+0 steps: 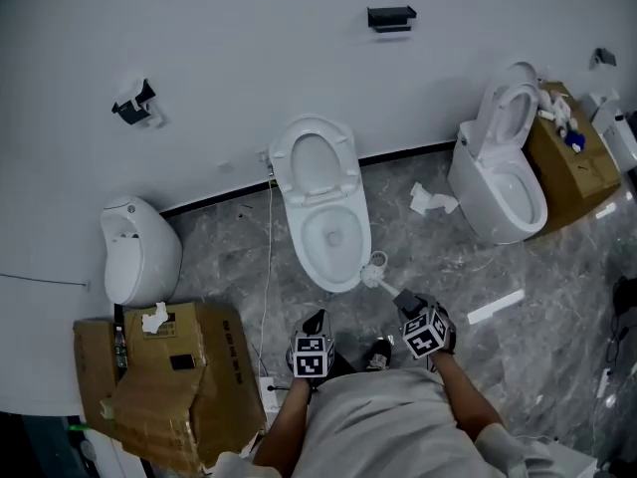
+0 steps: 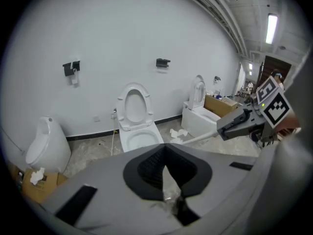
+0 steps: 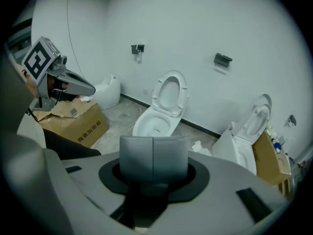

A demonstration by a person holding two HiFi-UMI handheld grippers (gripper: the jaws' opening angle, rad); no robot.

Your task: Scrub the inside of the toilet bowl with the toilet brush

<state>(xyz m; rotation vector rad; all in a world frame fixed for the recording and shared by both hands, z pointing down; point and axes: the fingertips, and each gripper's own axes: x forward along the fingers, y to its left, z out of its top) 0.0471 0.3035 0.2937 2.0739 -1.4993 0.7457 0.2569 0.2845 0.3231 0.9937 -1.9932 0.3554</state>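
The white toilet brush [image 1: 376, 267] was outside the white ceramic toilet [image 1: 304, 237], its round bristled head just beside the bowl's front right edge; whether it touched the rim could not be told. The toilet's seat and lid stood raised against the white wall. The brush's pale handle ran back from the toilet into the right gripper [image 1: 403, 298], whose jaws were clamped on it. The left gripper [image 1: 317, 318] hung near the toilet's front, to the left of the right one. Its dark pads were together with nothing between them.

Left of the toilet, a white egg-shaped urinal [image 1: 137, 254] hung on the wall. A torn brown cardboard box [image 1: 189, 381] sat on the grey marbled floor [image 1: 438, 267] in front of the urinal. Right of the toilet, crumpled white paper [image 1: 430, 201] lay on the floor, and beyond it stood a second white toilet [image 1: 468, 172]. A black wall holder [image 1: 391, 18] was mounted above and to the right of the toilet.
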